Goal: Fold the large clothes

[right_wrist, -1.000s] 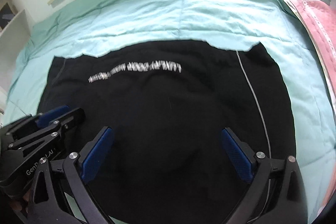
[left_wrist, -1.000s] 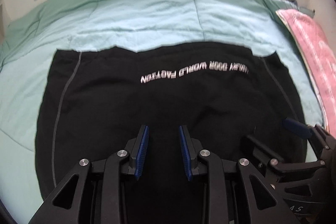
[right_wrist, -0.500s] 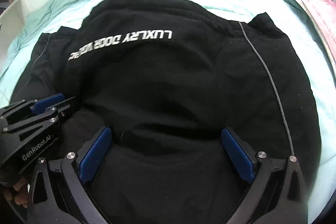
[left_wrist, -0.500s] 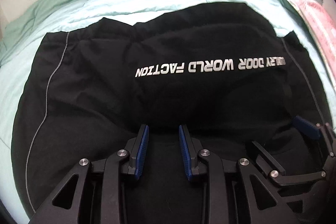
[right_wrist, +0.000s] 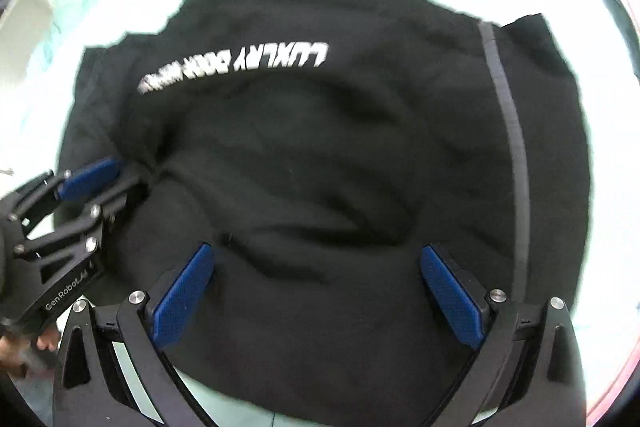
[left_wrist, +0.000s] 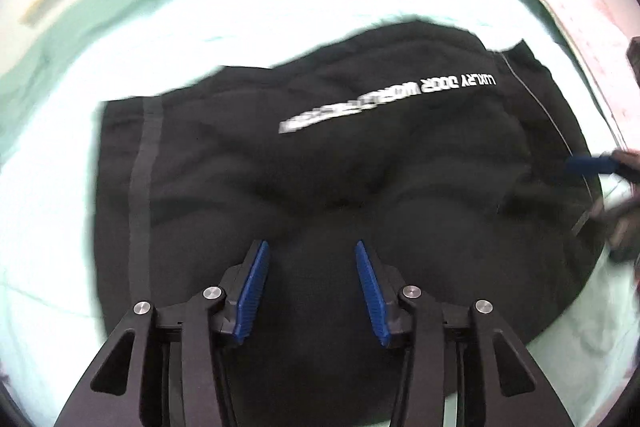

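1. Fingers first: the left hand-held gripper (left_wrist: 309, 287) hangs over the near part of the black garment (left_wrist: 328, 195) with its blue pads partly apart and nothing between them; any cloth that was to be carried is loose, so a half-made fold could sag open.
2. Wide-spread, the right hand-held gripper (right_wrist: 320, 291) also holds nothing; its pads straddle puffed fabric at 6 o'clock of its view. Closing here would likely pinch two layers at once and drag the lower one out of line.
3. Toward the middle, the garment lies bunched in soft ridges on the bed (left_wrist: 240, 27). Pressing a fold over these humps would lock in creases.
4. At 9 o'clock in the right view, the left tool's tip sits against the garment's edge; a sideways pull from there could skew the grey side stripe (right_wrist: 508, 115).
5. Farther out, the white lettering (right_wrist: 240, 67) runs crooked, so the far edge looks uneven.
6. At 2 o'clock in the left view, a pink cloth (left_wrist: 576, 11) lies near; a sweeping sleeve might catch it.
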Action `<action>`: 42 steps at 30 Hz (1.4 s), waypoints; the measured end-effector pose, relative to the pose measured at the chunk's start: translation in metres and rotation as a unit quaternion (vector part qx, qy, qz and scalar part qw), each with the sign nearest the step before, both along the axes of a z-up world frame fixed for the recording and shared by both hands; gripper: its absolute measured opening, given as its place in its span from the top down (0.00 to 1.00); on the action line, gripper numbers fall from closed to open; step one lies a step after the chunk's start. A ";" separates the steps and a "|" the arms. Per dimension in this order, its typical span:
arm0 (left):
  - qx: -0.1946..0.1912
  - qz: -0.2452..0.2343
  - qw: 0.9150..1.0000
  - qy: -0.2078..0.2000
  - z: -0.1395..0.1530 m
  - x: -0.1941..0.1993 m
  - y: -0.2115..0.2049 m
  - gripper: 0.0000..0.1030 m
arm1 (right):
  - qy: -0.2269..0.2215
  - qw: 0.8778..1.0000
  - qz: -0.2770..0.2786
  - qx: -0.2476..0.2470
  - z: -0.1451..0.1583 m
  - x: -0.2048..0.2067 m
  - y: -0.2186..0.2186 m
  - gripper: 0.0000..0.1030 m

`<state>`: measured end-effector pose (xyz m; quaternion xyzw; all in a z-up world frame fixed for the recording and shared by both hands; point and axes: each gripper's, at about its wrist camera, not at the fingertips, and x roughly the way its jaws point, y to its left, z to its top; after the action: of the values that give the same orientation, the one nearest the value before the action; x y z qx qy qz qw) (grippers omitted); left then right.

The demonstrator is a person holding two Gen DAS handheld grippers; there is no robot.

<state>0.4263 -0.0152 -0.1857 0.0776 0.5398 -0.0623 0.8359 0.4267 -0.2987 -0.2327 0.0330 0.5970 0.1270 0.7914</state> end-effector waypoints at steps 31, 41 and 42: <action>-0.398 0.167 0.893 0.126 -0.110 -0.082 0.220 0.19 | 0.094 0.936 -0.097 0.324 -0.107 -0.095 -0.188 0.00; -0.355 0.196 0.912 0.059 -0.099 -0.087 0.183 0.40 | 0.108 0.933 -0.132 0.317 -0.117 -0.094 -0.175 0.00; -0.340 0.200 0.917 0.055 -0.094 -0.088 0.178 0.44 | 0.104 0.934 -0.136 0.313 -0.116 -0.096 -0.174 0.00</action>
<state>0.3386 0.1632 -0.2798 -0.3244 0.5353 -0.0776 0.7760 0.3311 -0.4729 -0.3484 0.3731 0.5953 0.1948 0.6844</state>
